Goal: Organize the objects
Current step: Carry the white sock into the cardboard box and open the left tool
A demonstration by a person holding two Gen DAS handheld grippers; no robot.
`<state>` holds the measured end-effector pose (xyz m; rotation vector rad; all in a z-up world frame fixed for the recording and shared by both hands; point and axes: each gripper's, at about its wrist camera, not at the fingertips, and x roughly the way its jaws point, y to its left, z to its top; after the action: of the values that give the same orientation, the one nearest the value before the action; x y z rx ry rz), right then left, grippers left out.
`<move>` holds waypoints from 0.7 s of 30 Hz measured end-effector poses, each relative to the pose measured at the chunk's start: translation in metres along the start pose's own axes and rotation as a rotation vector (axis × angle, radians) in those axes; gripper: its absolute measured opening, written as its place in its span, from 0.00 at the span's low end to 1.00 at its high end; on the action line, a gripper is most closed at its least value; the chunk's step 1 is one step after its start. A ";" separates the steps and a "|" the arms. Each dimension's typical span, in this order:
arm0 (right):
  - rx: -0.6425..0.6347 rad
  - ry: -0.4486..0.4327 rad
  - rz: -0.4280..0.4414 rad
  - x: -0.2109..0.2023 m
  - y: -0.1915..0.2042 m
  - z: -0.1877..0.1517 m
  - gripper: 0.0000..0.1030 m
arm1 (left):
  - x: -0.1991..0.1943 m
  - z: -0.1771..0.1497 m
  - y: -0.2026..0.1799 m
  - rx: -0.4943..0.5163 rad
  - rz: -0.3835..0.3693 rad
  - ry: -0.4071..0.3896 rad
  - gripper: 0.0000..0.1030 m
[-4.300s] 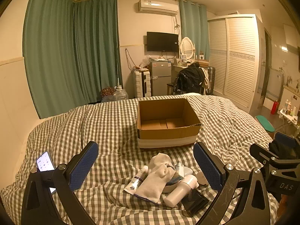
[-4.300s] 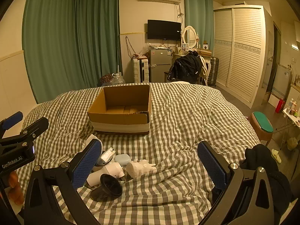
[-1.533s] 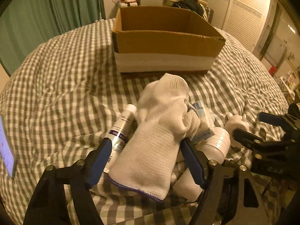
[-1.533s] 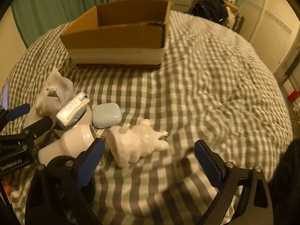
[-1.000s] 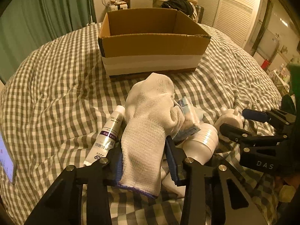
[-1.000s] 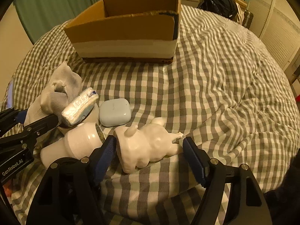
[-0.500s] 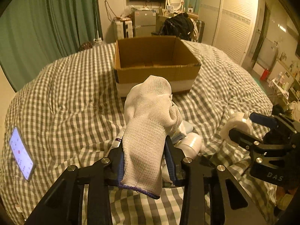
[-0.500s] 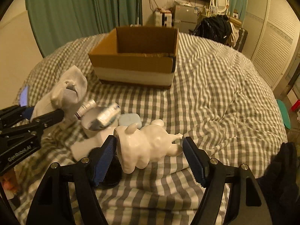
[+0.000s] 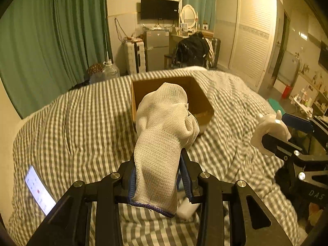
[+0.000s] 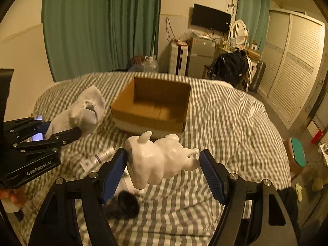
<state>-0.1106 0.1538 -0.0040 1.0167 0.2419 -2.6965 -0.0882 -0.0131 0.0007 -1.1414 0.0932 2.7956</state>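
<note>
My left gripper is shut on a white sock and holds it high above the bed; the sock also shows in the right wrist view. My right gripper is shut on a white animal figurine, lifted clear of the bed; it also shows in the left wrist view. An open cardboard box stands on the checked bed ahead of both grippers, partly hidden by the sock in the left wrist view.
On the bed below lie a white tube, a black round object and a white block. A lit phone lies at the bed's left. Green curtains, a fridge and a wardrobe stand behind.
Both grippers have risen further above the bed with the sock and the figurine, and the box now looks farther below and ahead.
</note>
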 end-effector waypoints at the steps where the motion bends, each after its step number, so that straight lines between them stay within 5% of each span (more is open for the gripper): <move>1: -0.008 -0.009 -0.004 -0.001 0.000 0.007 0.70 | 0.000 0.009 0.001 0.001 0.002 -0.009 0.36; 12: -0.014 -0.068 0.030 0.025 -0.011 0.091 0.68 | 0.037 0.088 0.009 0.002 -0.024 -0.031 0.36; 13: -0.014 -0.071 0.038 0.031 -0.012 0.099 0.39 | 0.044 0.094 0.009 0.007 -0.025 -0.030 0.36; 17: 0.006 -0.050 0.053 0.062 -0.021 0.127 0.34 | 0.075 0.113 0.008 0.015 -0.036 -0.022 0.36; 21: -0.014 0.024 0.064 0.114 -0.023 0.136 0.20 | 0.117 0.117 0.010 0.013 -0.036 0.018 0.36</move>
<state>-0.2853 0.1231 0.0224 1.0359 0.2292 -2.6232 -0.2530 -0.0005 0.0021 -1.1541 0.0919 2.7493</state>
